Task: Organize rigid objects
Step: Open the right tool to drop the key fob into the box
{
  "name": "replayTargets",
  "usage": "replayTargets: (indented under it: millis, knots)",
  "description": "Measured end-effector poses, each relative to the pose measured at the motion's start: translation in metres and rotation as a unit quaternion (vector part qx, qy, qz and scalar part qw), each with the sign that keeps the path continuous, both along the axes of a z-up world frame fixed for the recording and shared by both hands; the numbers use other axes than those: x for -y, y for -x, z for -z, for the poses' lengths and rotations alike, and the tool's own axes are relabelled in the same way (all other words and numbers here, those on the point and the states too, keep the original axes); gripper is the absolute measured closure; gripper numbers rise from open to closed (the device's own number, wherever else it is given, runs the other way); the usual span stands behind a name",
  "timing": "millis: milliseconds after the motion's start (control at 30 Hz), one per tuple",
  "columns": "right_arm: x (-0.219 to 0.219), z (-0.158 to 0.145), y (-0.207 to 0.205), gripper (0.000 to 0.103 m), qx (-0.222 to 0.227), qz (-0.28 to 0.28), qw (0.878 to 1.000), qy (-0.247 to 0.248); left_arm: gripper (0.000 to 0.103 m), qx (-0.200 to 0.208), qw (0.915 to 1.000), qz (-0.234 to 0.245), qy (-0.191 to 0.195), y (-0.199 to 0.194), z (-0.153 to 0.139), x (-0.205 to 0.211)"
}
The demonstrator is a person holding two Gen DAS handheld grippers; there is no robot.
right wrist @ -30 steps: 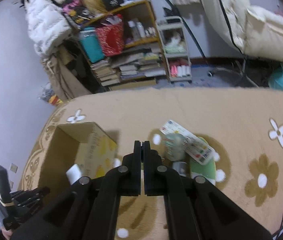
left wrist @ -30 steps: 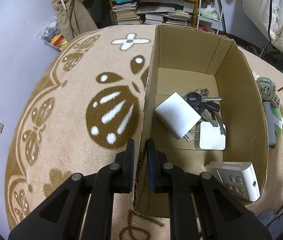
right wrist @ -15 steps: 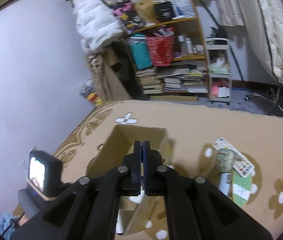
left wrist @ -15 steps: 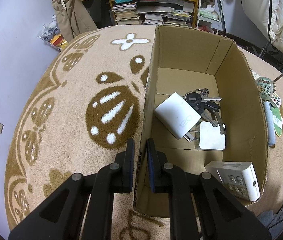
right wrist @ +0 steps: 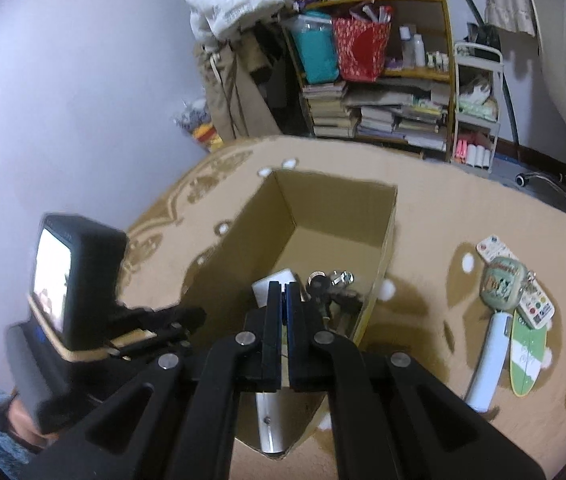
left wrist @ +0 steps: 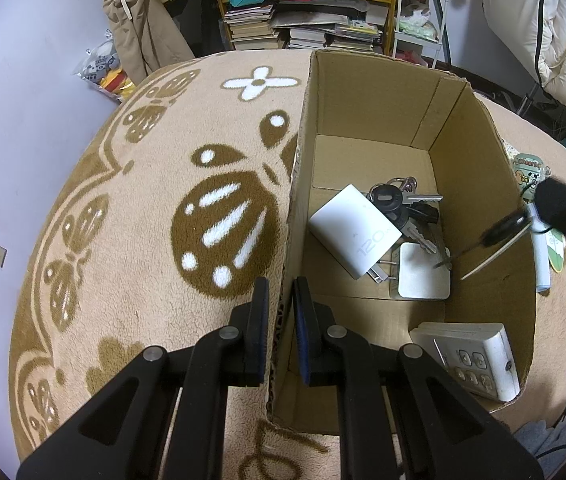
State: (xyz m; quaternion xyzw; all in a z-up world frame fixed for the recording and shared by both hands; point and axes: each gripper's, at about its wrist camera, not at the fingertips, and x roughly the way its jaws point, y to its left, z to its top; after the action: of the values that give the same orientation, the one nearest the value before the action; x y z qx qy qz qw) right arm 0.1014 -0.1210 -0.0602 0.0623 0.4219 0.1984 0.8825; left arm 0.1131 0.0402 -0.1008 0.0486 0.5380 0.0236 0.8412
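Mid-task, loading step: left gripper point(left wrist: 279, 320) pinches the near-left wall of the cardboard box point(left wrist: 479, 152), one finger outside and one inside, steadying it on the patterned rug point(left wrist: 143, 208). Right gripper point(right wrist: 281, 308) hovers over the box with jaws shut; in the left wrist view something thin hangs from its tip over the box's right side, too blurred to name, so whether it grips an item is unclear. Already in the box: white charger point(left wrist: 353, 236), bunch of keys point(left wrist: 403, 204), small white square block point(left wrist: 423, 270), white power strip point(left wrist: 475, 360) in the near-right corner. Left on the rug right of the box: cartoon tin point(right wrist: 501, 284), remote point(right wrist: 531, 304), white tube point(right wrist: 491, 356), green-and-white card point(right wrist: 527, 352). Next move, my read: if something is held, lower and open over free floor at the far end; otherwise swing right and take the tin or tube, opening first. Versus a second ago: right gripper has swung from above the loose items to above the box and rolled; its tip now shows at the right edge of the left view. Left gripper and box contents unchanged.
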Motion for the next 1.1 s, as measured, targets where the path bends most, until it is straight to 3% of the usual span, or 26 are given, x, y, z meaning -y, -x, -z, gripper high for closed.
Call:
replayTargets:
  millis: [167, 433, 500, 567, 667, 867, 1100]
  knots:
    - [0.0, 0.013, -0.003, 0.099, -0.019, 0.006, 1.0, 0.014, 0.091, 0.0, 1.0, 0.0, 0.002, 0.0, 0.0, 0.001]
    - [0.006, 0.007, -0.006, 0.097, -0.013, 0.02, 1.0, 0.009, 0.09, 0.0, 1.0, 0.0, 0.003, 0.0, 0.0, 0.0]
    - [0.01, 0.005, -0.006, 0.092, -0.01, 0.027, 1.0, 0.009, 0.09, -0.001, 1.0, 0.0, 0.003, 0.0, 0.0, 0.0]
    - [0.014, 0.004, -0.008, 0.066, -0.007, 0.039, 0.999, 0.012, 0.09, 0.0, 1.0, 0.0, 0.002, 0.0, 0.0, 0.0]
    - [0.025, 0.0, -0.007, 0.036, 0.01, 0.076, 0.997, 0.018, 0.09, 0.0, 1.0, 0.0, 0.003, 0.001, 0.001, 0.0]
    - [0.048, 0.0, -0.015, 0.019, 0.01, 0.124, 0.992, 0.035, 0.09, 0.0, 1.0, 0.001, 0.002, 0.001, 0.001, 0.0]
    - [0.079, 0.018, -0.026, 0.018, -0.01, 0.178, 0.98, 0.085, 0.088, 0.0, 1.0, 0.0, 0.001, 0.001, 0.001, 0.0]
